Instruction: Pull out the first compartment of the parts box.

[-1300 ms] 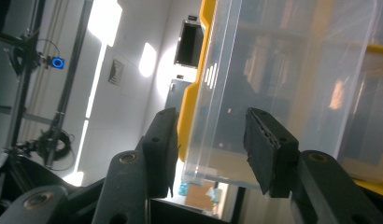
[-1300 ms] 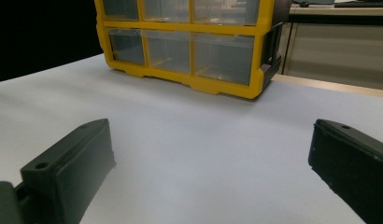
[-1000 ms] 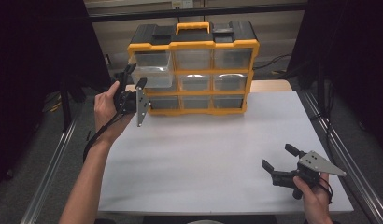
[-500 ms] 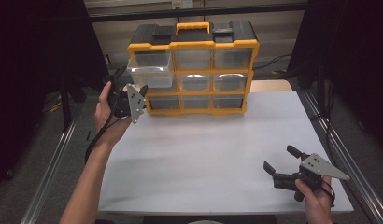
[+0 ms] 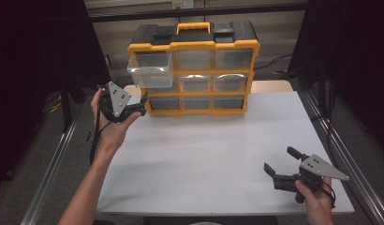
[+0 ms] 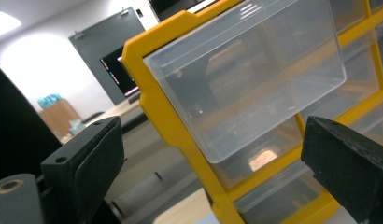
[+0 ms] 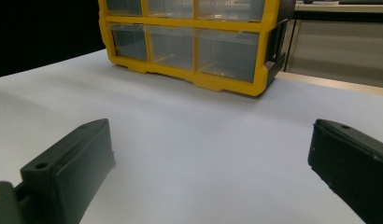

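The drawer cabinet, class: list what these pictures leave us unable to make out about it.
- High view: drawer cabinet contents; glare and haze on the clear fronts.
- Left gripper view: pulled-out top-left drawer, blurred, upper corner cut by the frame edge.
- Right gripper view: the top row is cut by the upper edge.

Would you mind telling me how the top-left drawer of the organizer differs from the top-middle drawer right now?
The top-left drawer is pulled out, its front jutting past the yellow frame, while the top-middle drawer sits flush inside. The top-left drawer's clear side wall is exposed; of the top-middle drawer, just the front face shows. The left tool, jaws open, is beside the top-left drawer, farther from the top-middle one. Both are clear plastic, and each appears empty.
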`<state>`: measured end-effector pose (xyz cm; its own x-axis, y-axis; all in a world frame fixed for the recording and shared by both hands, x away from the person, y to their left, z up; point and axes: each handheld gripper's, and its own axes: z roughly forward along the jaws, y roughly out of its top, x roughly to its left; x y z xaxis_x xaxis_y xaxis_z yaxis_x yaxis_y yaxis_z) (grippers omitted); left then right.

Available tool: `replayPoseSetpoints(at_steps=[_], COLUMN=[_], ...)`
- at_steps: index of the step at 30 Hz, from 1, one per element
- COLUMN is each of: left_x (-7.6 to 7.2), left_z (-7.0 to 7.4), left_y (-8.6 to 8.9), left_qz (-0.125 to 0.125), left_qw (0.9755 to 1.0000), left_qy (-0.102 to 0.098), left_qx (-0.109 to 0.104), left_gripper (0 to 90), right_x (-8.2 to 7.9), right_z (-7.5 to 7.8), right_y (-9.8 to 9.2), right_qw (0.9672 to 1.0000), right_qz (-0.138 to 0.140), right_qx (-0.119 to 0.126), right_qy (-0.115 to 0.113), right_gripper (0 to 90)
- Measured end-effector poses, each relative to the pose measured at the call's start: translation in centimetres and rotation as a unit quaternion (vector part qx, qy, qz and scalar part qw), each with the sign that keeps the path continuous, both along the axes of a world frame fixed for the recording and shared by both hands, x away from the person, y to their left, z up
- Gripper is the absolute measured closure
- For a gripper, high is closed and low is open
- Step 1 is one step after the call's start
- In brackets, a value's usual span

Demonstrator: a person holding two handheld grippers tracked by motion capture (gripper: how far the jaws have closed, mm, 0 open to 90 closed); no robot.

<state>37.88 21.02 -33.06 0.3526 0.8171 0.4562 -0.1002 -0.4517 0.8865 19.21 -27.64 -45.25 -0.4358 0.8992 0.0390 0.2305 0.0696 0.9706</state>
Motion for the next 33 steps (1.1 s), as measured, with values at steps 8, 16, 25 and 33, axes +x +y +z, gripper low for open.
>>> replayPoseSetpoints(at_steps=[8, 16, 25, 33], left_x=[0.9, 0.9, 0.0, -3.1], left_z=[-1.2, -3.2, -5.4, -6.0], left_y=[1.1, 1.6, 1.7, -0.2], left_qz=[-0.021, 0.018, 0.003, -0.031], left_qw=[0.9868, 0.9789, 0.9702, 0.9763], left_qy=[0.075, 0.105, 0.141, 0.132], left_qx=[-0.142, -0.174, -0.197, -0.169], left_gripper=[5.6, 4.8, 2.7, 3.0], right_x=[-0.1, -0.1, -0.1, 0.1], right_z=[0.1, 0.1, 0.0, 0.0], right_y=[0.0, -0.1, -0.1, 0.0], right_qw=[1.0, 1.0, 1.0, 1.0], right_qz=[0.001, -0.006, -0.007, -0.004], right_qx=[-0.002, 0.001, -0.001, -0.002], right_qy=[-0.002, -0.004, -0.003, 0.001], right_gripper=[0.0, 0.0, 0.0, 0.0])
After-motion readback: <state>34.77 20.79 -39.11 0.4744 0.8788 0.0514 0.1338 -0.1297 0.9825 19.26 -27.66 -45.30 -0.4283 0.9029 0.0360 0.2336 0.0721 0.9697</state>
